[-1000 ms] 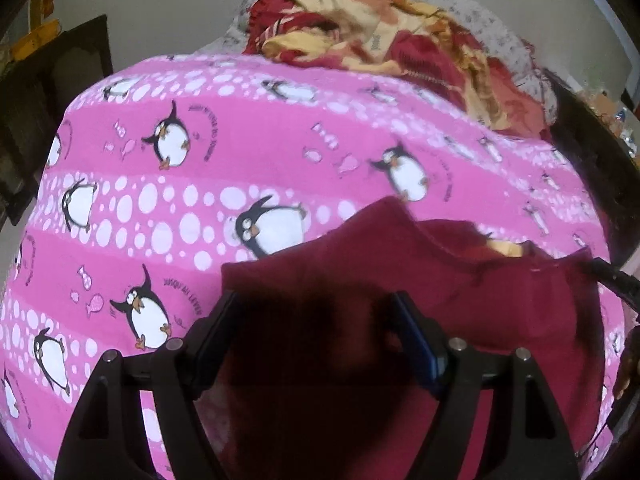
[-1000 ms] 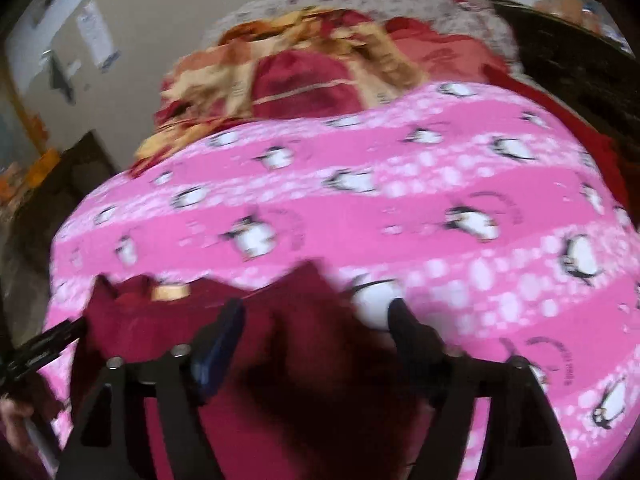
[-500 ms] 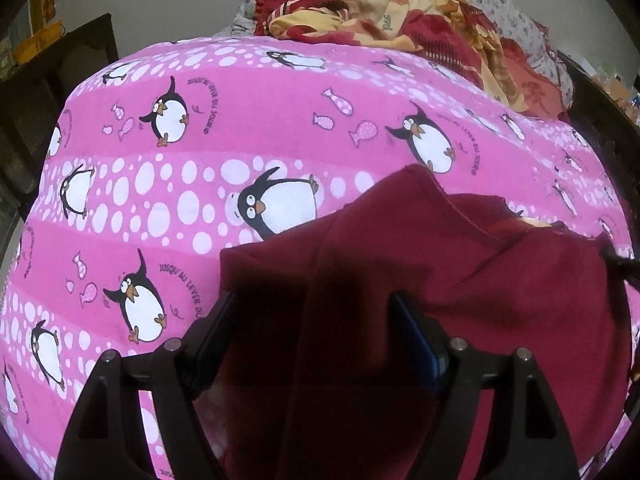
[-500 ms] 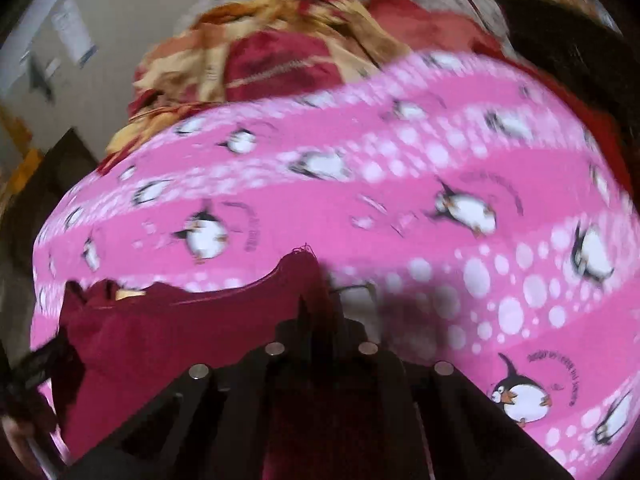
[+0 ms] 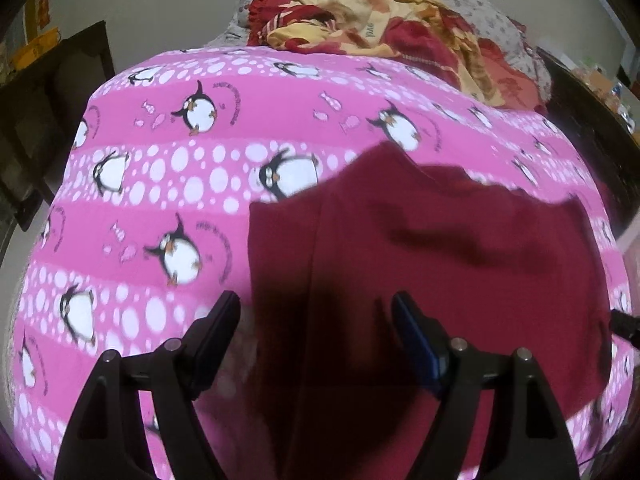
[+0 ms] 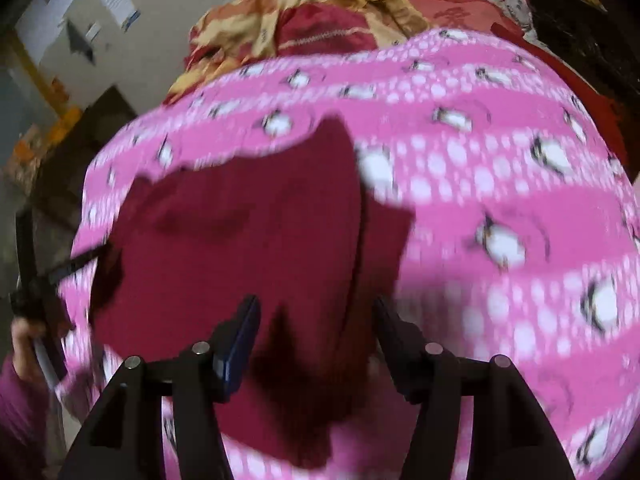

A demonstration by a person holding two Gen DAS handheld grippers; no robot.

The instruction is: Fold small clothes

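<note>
While the bed sheet, pink with white dots and printed penguins, fills most of both wrist views, it serves here as the landmark for everything else. At the far end of the sheet lies a crumpled blanket in red and yellow, resting against a grey patterned pillow. Dark wooden furniture stands beyond the sheet's left edge in the left wrist view. The maroon garment, the small piece of clothing to be folded, lies flat on the near part of the sheet, with one side turned over so that a straight fold edge runs along it. The left gripper hovers over the near edge of the garment; its jaws stand wide apart, the cloth lies beneath them, and neither pad presses on it. The right gripper hangs over the garment's other side, near the fold edge; its jaws are opening, cloth is seen between them, but the pads have no hold of it. At the sheet's left margin in the right wrist view, a hand in a magenta sleeve grasps the other tool's handle.
</note>
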